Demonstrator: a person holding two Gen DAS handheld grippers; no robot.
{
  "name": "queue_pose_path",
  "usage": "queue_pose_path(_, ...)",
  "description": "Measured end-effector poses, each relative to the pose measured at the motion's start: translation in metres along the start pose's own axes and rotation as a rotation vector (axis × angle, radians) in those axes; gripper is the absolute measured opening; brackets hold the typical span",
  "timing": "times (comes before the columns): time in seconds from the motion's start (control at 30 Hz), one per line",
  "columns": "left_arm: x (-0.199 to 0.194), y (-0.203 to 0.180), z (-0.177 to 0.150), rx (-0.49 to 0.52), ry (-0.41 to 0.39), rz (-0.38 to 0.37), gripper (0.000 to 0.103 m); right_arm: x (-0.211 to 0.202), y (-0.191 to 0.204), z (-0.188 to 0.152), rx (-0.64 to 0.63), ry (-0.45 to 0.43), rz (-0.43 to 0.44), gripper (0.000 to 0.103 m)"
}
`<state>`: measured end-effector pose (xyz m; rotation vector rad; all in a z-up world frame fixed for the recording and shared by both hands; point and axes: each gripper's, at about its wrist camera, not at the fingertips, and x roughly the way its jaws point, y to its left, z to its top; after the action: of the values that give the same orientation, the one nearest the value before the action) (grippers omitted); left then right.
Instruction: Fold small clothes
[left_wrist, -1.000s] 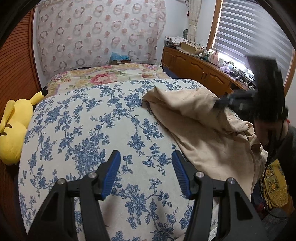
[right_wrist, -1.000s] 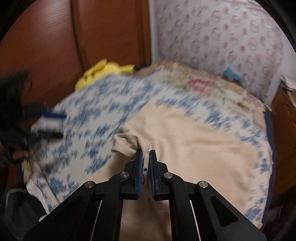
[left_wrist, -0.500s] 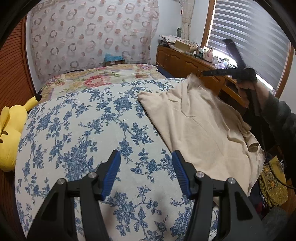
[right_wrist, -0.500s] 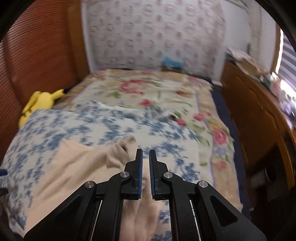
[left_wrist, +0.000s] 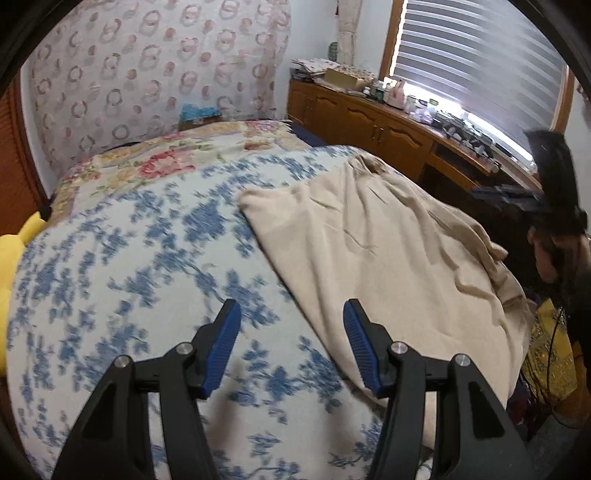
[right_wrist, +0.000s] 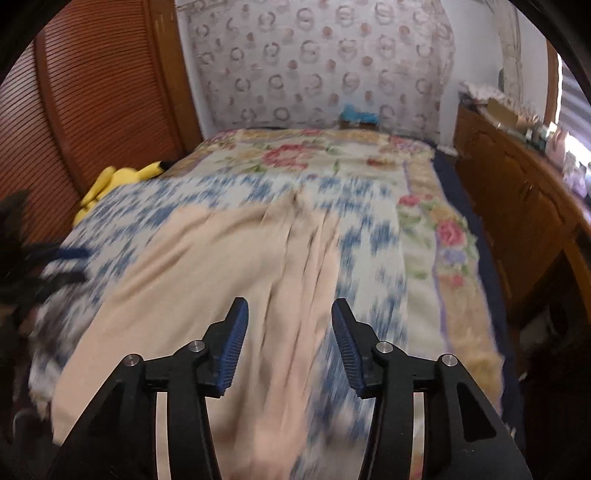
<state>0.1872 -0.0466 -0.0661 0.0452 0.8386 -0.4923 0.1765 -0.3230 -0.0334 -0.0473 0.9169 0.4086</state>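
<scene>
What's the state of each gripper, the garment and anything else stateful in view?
left gripper: open, empty, above the bedspread
right gripper: open, empty, over the garment
beige garment: spread out on the bed, wrinkled, not folded
blue floral bedspread: laid flat over the bed
yellow plush toy: lying at the bed's edge
window blind: lowered
cabinet doors: closed

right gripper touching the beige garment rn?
Apart. In the right wrist view the right gripper is open with nothing between its pads, and the beige garment lies flat on the bed beyond it.
</scene>
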Motion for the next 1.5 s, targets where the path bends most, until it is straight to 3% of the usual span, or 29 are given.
queue_pose_path(0.17, 0.007, -0.002, -0.018, -0.020, 0.036, 0.004, 0.057, -0.015, 0.004, -0.052, 0.033, 0.044, 0.012, 0.055)
queue_pose_path(0.47, 0.002, -0.031, -0.047, 0.029, 0.102, -0.002, 0.057, -0.021, 0.008, -0.090, 0.107, 0.071, 0.057, 0.055)
queue_pose_path(0.73, -0.015, -0.064, -0.064, 0.033, 0.101, -0.087, 0.057, -0.018, 0.007, -0.100, 0.137, 0.100, 0.058, 0.055)
queue_pose_path(1.5, -0.038, -0.099, -0.105, -0.069, 0.098, -0.158, 0.057, -0.019, 0.027, -0.106, 0.136, 0.112, 0.146, 0.055)
